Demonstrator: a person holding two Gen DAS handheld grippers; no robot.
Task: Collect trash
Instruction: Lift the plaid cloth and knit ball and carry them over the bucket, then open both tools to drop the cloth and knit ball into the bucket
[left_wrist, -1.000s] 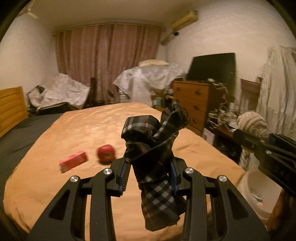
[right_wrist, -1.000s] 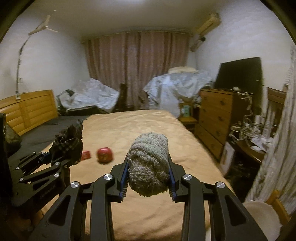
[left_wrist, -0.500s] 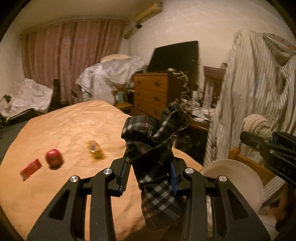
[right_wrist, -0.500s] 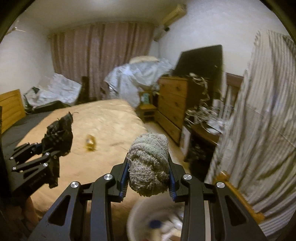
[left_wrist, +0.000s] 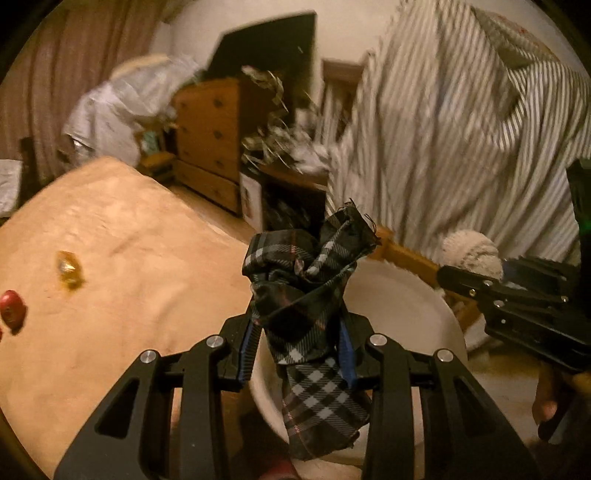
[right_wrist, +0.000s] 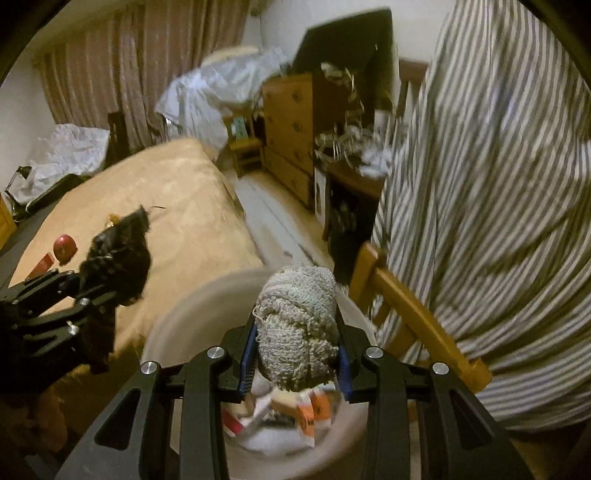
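Left wrist view: the left gripper (left_wrist: 299, 343) clamps a plaid cloth (left_wrist: 306, 317) above the white bin (left_wrist: 402, 295), beside the bed (left_wrist: 122, 280).

Right wrist view: the right gripper (right_wrist: 295, 358) clamps a knitted grey wad (right_wrist: 299, 328) directly over the bin (right_wrist: 177, 321), which contains litter.

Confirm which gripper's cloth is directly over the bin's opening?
The right gripper: its grey knit rag hangs above the white bin; the plaid cloth sits nearer the rim.
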